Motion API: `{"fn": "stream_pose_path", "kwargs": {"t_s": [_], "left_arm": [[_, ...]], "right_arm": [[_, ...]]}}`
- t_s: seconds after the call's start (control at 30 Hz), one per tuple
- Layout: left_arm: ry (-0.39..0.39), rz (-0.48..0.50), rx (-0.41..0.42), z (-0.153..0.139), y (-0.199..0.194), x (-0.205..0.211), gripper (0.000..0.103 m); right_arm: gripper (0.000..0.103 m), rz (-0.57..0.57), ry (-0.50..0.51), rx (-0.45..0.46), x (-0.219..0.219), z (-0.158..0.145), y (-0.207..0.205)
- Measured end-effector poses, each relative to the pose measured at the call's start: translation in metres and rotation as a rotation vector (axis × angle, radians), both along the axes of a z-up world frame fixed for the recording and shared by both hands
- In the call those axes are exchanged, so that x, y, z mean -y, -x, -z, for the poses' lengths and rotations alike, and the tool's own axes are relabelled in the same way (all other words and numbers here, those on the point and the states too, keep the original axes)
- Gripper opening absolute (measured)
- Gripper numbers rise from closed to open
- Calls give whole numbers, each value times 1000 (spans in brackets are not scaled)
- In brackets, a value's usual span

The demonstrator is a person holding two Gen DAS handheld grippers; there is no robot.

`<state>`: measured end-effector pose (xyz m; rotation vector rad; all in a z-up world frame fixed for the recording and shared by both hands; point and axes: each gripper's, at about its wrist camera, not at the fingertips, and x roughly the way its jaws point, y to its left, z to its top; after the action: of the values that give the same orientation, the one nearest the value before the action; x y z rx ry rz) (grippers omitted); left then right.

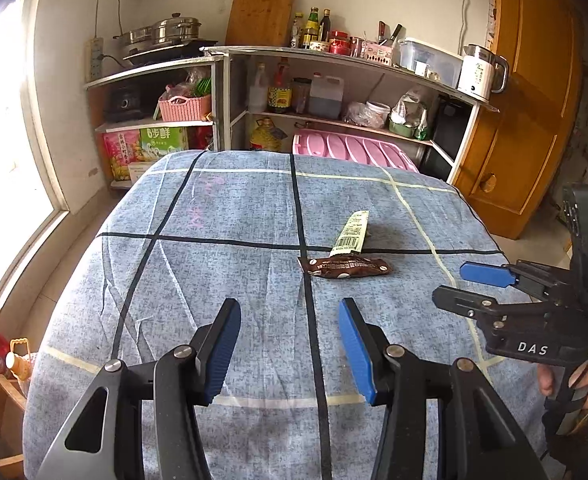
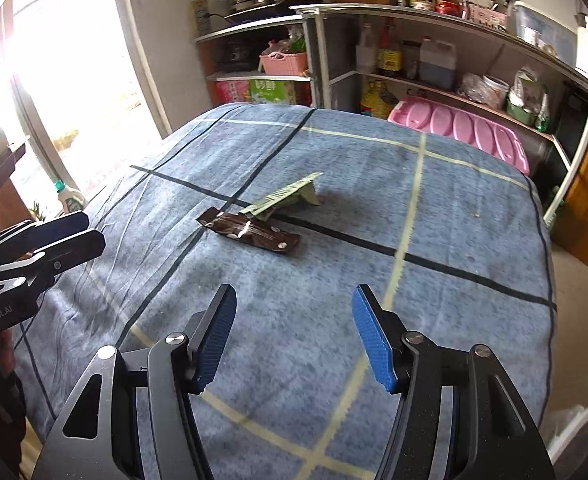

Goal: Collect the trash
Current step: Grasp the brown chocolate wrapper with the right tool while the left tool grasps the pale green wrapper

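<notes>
Only the right wrist view catches the trash bin point(image 2: 581, 424) at the near right, its contents hidden. Only the left wrist view shows the kettle point(image 1: 479, 74). The brown wrapper point(image 1: 345, 267) touches the green wrapper point(image 1: 351, 233) mid-worktop point(image 1: 230, 208). The left gripper point(image 1: 290, 344) and right gripper point(image 2: 294, 334) hover with fingers apart, holding nothing.

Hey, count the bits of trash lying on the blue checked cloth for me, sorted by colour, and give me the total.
Brown wrapper: 1
Pale green wrapper: 1
Total: 2, lying end to end on the cloth; whether they overlap is unclear.
</notes>
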<state>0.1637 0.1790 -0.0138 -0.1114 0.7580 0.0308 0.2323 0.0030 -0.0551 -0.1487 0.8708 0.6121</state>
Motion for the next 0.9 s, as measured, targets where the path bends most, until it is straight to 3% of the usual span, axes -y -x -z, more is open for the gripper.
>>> {"fn": "stream_pose_path", "kwargs": {"t_s": [0.07, 0.17, 0.3, 0.5, 0.6, 0.77, 0.8, 0.87, 0.9], "left_arm": [[-32, -9, -2, 2, -5, -4, 50], [9, 0, -17, 6, -12, -13, 50], [-6, -20, -23, 11, -17, -22, 50], [5, -31, -47, 21, -22, -30, 50], [15, -29, -59, 25, -26, -31, 50], [10, -27, -69, 28, -33, -30, 50], [13, -25, -69, 28, -34, -29, 50], [14, -26, -69, 28, -36, -29, 50], [13, -24, -70, 29, -37, -28, 50]], "right_arm": [[61, -30, -2, -20, -12, 8, -11], [61, -59, 17, -39, -27, 22, -26], [61, -114, 25, -59, -40, 30, -40], [61, -206, 50, -18, -65, 31, -52], [61, -245, 113, -2, -74, 40, -52], [60, -241, 60, -16, -66, 39, -55], [57, -229, 62, -13, -65, 39, -55], [36, -209, 88, 17, -64, 39, -54], [33, -210, 91, 22, -64, 38, -53]]}}
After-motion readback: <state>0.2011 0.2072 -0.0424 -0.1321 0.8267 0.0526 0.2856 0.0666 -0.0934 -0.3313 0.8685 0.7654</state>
